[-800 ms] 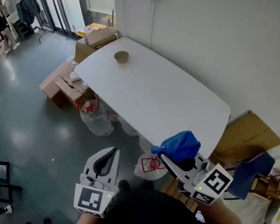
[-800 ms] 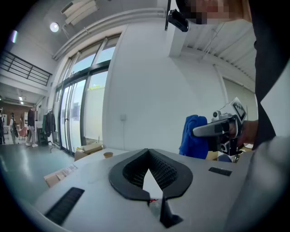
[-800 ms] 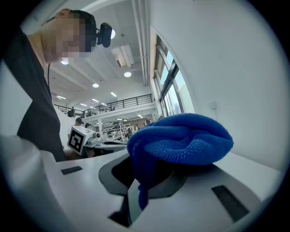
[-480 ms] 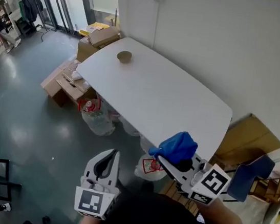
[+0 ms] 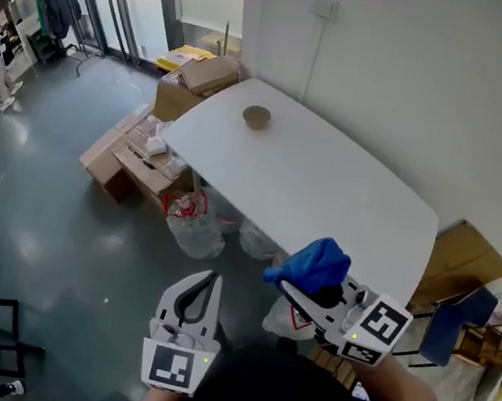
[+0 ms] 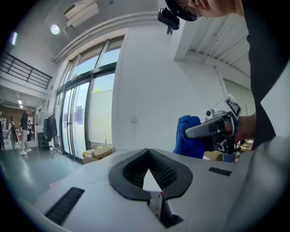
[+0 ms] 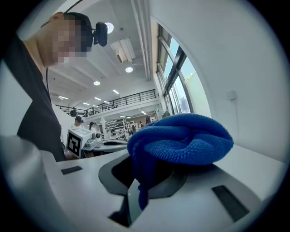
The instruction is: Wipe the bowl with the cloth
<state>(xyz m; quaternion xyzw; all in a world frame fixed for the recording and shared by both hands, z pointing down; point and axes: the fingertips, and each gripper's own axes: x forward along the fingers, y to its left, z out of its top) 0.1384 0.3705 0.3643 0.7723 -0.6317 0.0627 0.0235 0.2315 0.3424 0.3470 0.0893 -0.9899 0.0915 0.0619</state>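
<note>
You're in a bright room with a plain white wall (image 5: 415,88) and a glossy grey floor (image 5: 45,212), at the near end of a long white counter (image 5: 327,187) with rounded corners. One small, round, brownish bowl (image 5: 256,117) sits alone near the counter's far end, well apart from both of your tools.

Your right tool (image 5: 294,289) is clamped on the one blue cloth (image 5: 314,264). It is a bunched, nubby terry piece that puffs out over the jaw tips, with a fold hanging down between them. You hold it in the air just off the counter's near edge, angled toward the far end where the bowl stands.

Your left tool (image 5: 205,283) has its jaws closed together with nothing between them. It is held over the floor, beside the right tool and off the counter.

Both tools are smooth white plastic with dark ridged pads, and each carries a marker cube at the back.

Several cardboard boxes (image 5: 132,155) are piled on the floor by the counter's far side. A few clear plastic bags (image 5: 194,224) lie under the counter's edge.
</note>
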